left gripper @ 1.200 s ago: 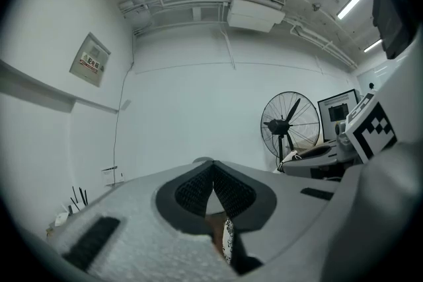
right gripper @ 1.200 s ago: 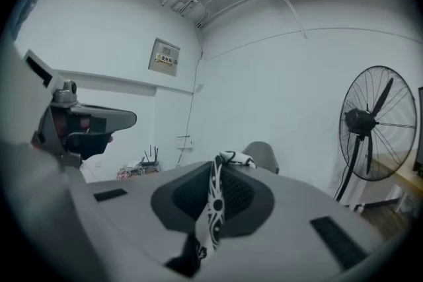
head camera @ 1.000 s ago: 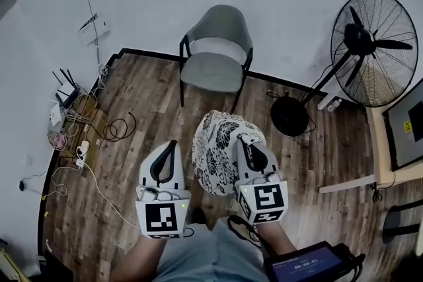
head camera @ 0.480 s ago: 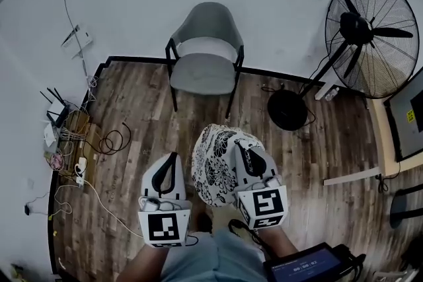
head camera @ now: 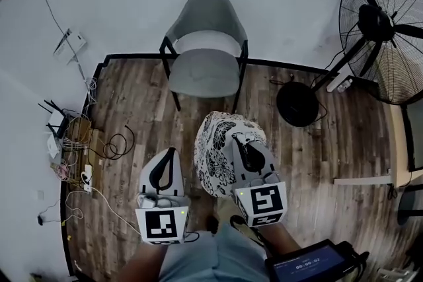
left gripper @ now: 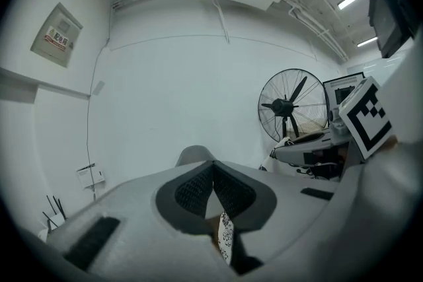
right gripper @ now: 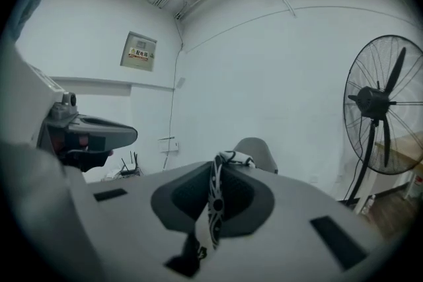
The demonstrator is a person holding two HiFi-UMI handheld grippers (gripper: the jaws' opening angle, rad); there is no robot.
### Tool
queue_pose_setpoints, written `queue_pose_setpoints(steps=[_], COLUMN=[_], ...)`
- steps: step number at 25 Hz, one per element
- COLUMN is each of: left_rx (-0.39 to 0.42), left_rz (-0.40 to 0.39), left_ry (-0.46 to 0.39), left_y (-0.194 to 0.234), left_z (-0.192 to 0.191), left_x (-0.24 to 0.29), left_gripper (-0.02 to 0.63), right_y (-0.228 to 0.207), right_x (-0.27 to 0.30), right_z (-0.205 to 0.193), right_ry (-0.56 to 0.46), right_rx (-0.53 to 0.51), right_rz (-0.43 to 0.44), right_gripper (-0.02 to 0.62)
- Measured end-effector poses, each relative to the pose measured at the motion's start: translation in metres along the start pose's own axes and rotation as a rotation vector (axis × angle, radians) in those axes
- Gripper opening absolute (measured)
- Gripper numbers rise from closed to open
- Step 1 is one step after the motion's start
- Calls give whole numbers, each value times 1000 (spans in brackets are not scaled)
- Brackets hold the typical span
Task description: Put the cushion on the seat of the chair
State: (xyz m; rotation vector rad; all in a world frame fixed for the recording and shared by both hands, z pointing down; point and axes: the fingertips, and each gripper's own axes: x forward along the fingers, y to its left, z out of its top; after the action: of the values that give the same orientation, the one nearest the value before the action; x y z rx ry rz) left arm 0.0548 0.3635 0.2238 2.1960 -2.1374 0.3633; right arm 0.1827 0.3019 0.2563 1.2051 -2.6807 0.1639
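On the right gripper the fingers are clamped on the patterned cushion, which bulges just left of them. The chair stands well ahead of both fingertips. On the left gripper the fingers meet tip to tip beside the cushion. A patterned scrap shows low between them, though I cannot tell whether it is gripped.

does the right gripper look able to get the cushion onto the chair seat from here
Probably yes. The right gripper is shut on the cushion, the chair seat is bare, and only wooden floor lies between them, though the seat is some way ahead.
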Motion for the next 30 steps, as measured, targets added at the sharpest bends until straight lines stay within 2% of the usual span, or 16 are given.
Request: queue_pose_setpoints(steps=[5,9,15,23,30], left_rx=[30,70,40,-18,-45], left_rz=[6,21,63,104,62], left_ry=[-8,-51,-86,-77,-57], left_y=[3,11,30,67,109], left_z=[24,44,63,61,45], left_x=[62,96,128,166,223], left_gripper=[9,9,9,9,9], right_y=[-33,-52,-71,-80,-81], right_x=[51,81,120,177,237], right_z=[27,51,71,79,75], right_ry=[-37,-58,-70,-45,-1], right_rx=[19,-2,-46,-71,-63], right_rz=[35,60,71,83,57], right_gripper=[14,14,14,14,14])
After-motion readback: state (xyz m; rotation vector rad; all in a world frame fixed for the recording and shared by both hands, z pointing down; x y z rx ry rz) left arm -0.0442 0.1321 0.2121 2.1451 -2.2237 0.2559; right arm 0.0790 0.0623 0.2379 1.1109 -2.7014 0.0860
